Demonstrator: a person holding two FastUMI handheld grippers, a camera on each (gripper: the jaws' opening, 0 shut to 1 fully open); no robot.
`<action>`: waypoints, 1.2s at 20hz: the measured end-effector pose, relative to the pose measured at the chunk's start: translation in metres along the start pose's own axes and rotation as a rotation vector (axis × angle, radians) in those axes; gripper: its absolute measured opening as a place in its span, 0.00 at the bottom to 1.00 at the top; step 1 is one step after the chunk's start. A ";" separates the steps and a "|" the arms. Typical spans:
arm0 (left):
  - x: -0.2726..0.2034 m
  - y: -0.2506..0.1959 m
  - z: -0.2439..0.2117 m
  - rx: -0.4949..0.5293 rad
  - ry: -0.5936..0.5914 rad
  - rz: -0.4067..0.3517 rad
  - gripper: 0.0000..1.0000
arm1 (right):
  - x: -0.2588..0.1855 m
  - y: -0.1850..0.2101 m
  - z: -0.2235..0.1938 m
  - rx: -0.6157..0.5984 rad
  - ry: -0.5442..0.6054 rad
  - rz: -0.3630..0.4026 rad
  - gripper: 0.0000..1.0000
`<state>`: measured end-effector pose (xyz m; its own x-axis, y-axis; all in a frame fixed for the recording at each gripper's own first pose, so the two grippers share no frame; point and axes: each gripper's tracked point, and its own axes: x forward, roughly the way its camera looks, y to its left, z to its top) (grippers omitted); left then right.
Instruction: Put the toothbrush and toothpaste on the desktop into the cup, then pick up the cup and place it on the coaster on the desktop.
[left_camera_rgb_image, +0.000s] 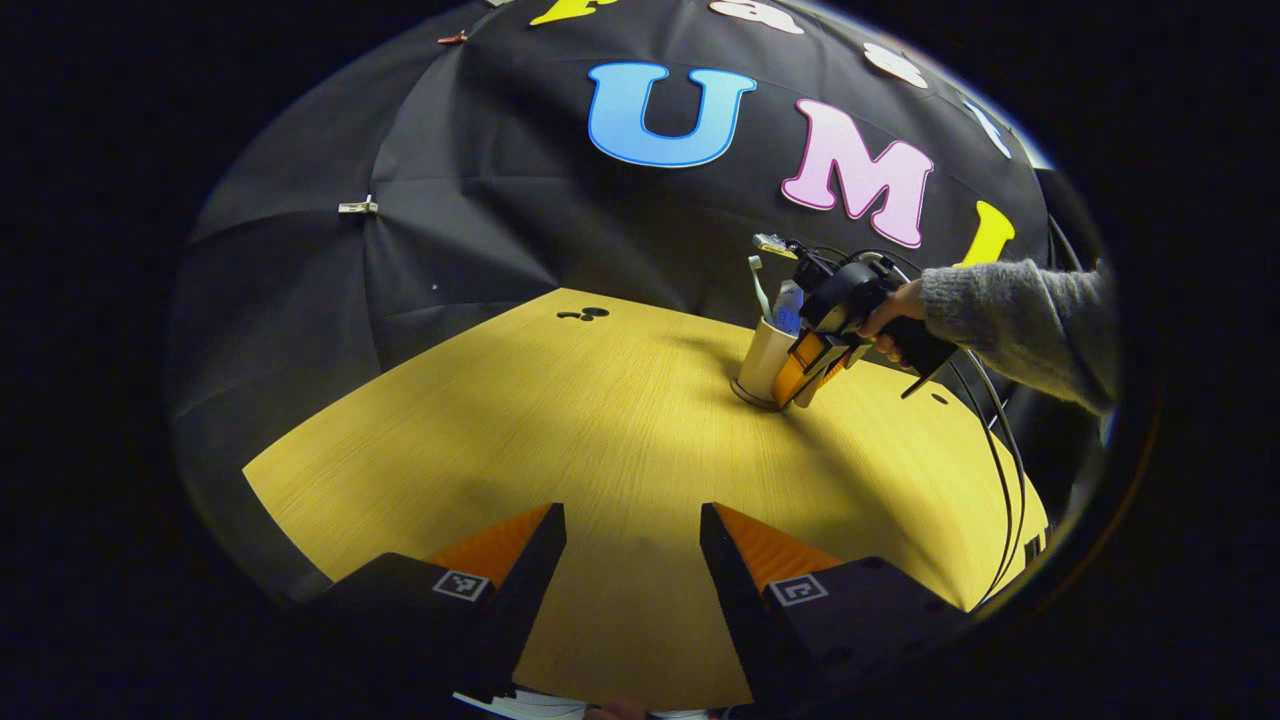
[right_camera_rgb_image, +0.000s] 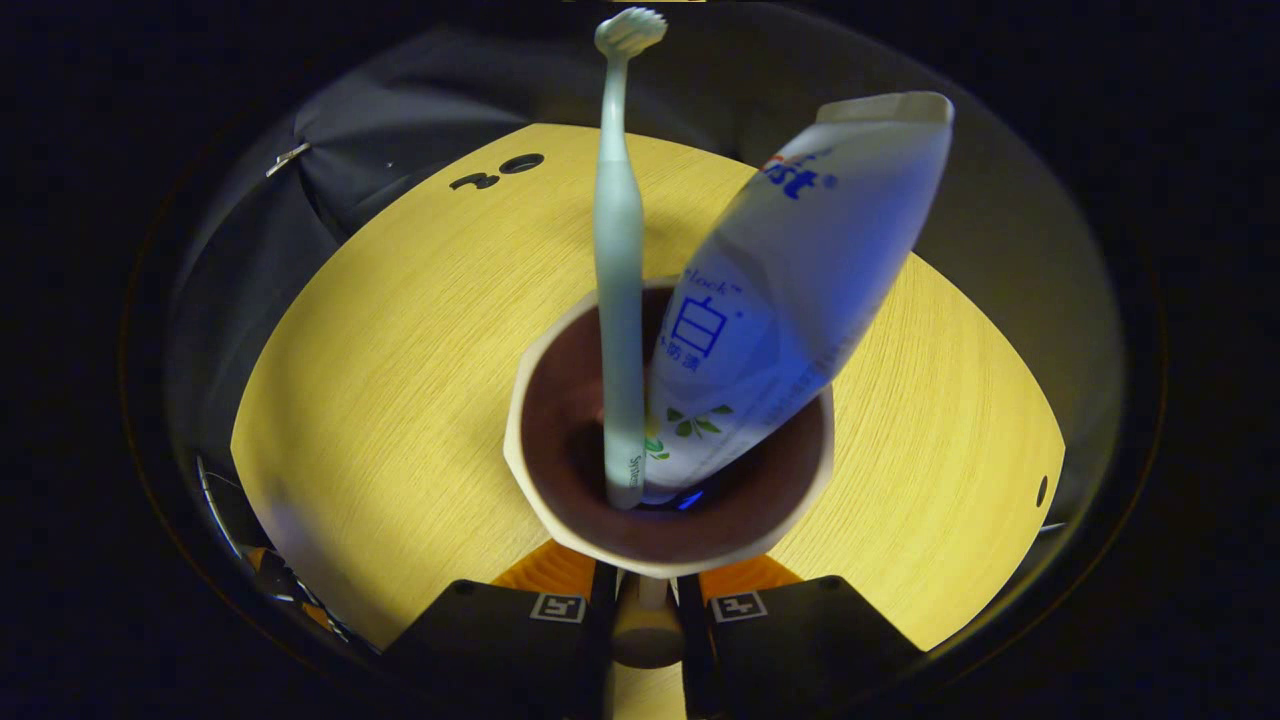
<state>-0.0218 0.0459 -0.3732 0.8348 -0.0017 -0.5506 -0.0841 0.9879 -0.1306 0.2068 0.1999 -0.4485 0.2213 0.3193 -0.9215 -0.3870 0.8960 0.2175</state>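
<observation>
Right gripper (right_camera_rgb_image: 645, 600) fingers clamped on cream cup's (right_camera_rgb_image: 560, 520) handle, pale green toothbrush (right_camera_rgb_image: 620, 300) and white toothpaste tube (right_camera_rgb_image: 790, 300) inside, left gripper (left_camera_rgb_image: 632, 560) fingers apart above yellow wooden desktop (left_camera_rgb_image: 600, 420).

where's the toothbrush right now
The toothbrush stands bristles up inside the cup, beside the toothpaste. In the left gripper view the cup sits at the table's far right, with the right gripper at it.

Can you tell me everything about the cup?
The cup is cream outside and dark brown inside, with a faceted rim. It stands upright on the wooden desktop. A pale green toothbrush and a white toothpaste tube stand in it. The right gripper is closed on its handle, fingers pressing both sides.
</observation>
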 end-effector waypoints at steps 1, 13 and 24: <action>0.000 0.001 0.000 0.001 0.000 0.003 0.86 | 0.001 0.001 0.000 0.003 0.002 -0.001 0.31; -0.002 -0.001 0.014 0.001 -0.016 0.019 0.86 | -0.019 -0.004 0.007 0.021 -0.056 -0.001 0.60; -0.011 -0.049 0.093 0.031 -0.061 -0.021 0.86 | -0.143 -0.008 0.017 0.215 -0.328 0.152 0.99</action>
<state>0.0241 0.0124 -0.2841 0.8678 -0.0137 -0.4967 -0.0506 0.9920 -0.1157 0.1930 0.1523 -0.3131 0.4631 0.5027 -0.7299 -0.2493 0.8642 0.4371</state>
